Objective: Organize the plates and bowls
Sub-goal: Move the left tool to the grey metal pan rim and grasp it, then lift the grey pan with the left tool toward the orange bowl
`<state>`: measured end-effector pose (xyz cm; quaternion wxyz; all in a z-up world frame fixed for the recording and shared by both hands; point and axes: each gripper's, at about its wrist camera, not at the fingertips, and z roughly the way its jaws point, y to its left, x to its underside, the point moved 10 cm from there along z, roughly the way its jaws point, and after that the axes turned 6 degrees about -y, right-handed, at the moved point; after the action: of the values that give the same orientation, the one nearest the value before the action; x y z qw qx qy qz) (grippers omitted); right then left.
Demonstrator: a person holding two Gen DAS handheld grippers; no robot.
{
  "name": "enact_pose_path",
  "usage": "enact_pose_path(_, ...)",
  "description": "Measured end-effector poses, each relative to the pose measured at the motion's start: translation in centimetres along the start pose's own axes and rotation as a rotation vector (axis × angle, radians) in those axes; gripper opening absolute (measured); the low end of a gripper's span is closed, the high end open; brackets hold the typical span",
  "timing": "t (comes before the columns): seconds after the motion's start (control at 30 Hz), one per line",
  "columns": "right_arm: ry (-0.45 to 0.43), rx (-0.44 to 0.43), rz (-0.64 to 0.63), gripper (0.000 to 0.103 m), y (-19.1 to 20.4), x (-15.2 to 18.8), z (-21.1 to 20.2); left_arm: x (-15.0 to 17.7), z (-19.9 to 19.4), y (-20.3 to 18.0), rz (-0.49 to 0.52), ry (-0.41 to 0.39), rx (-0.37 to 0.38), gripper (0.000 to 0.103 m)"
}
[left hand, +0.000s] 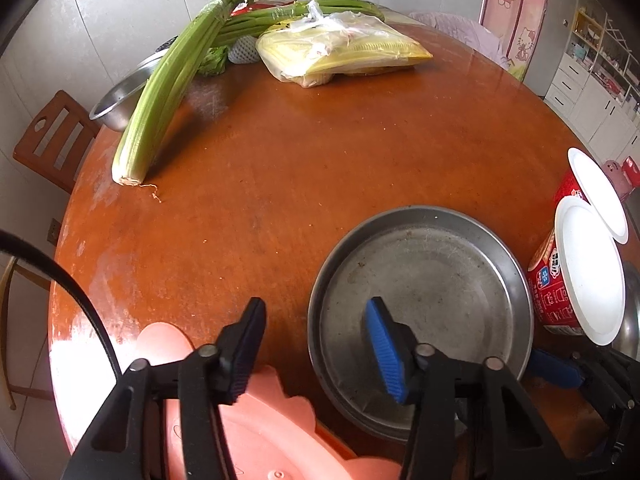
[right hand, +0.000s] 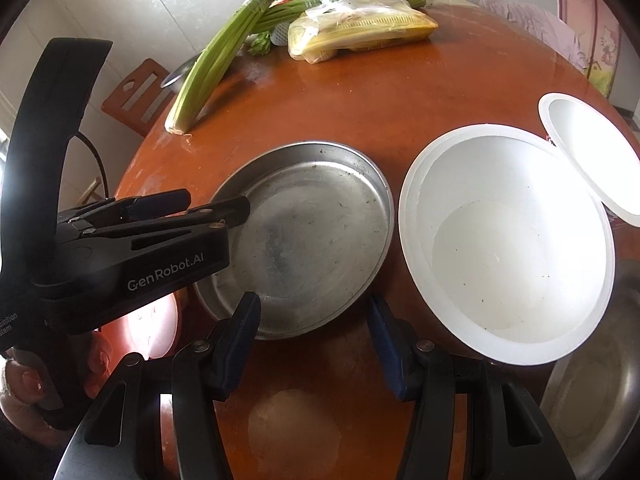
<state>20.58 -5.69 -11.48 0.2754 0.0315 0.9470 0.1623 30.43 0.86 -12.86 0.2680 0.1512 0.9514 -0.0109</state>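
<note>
While angled downward, left claw (left hand: 316, 344) straddling plate (left hand: 432, 280) rim

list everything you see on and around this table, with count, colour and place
metal plate: one, grey steel, near table edge
paper bowls: two, white inside, red printed outside, right of the plate
pink plate: one, salmon, near edge, left of the metal plate
steel bowl: one, far left, under the celery
celery: two bundles, green, far side
plastic bag: one, clear with yellow contents, far side
table: one, orange-brown, round
chair: one, wooden, beyond the table's left
left gripper: black, astride the metal plate's rim
right gripper: black, open
</note>
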Motion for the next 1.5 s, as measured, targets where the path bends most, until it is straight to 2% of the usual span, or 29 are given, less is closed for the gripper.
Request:
enact_pose_path(0.13, -0.011, 0.006, -0.015, 0.058, 0.1, -0.2, 0.2, 0.4, 0.4, -0.5, 0.035, 0.011, 0.005, 0.024)
enact_pose_path(0.27, -0.016, 0.010, -0.038, 0.059, 0.5, -0.3, 0.4, 0.3, 0.2, -0.3, 0.046, -0.007, -0.020, 0.024)
enact_pose_path(0.43, -0.024, -0.006, -0.035, 0.058, 0.8, -0.4, 0.3, -0.4, -1.1, 0.0, 0.032, -0.060, -0.012, 0.024)
enact_pose_path(0.8, -0.073, -0.004, -0.038, 0.059, 1.2, -0.7, -0.9, -1.1, -2.7, 0.0, 0.020, -0.119, 0.002, 0.024)
enact_pose_path(1.13, -0.072, -0.004, 0.016, 0.059, 0.3, -0.4, -1.2, -1.3, -3.2, -1.5, 0.062, -0.142, 0.006, 0.025)
enact_pose_path(1.5, -0.085, -0.045, -0.011, 0.059, 1.8, -0.3, -2.1, -0.7, -5.0, -0.3, 0.044, -0.157, -0.015, 0.025)
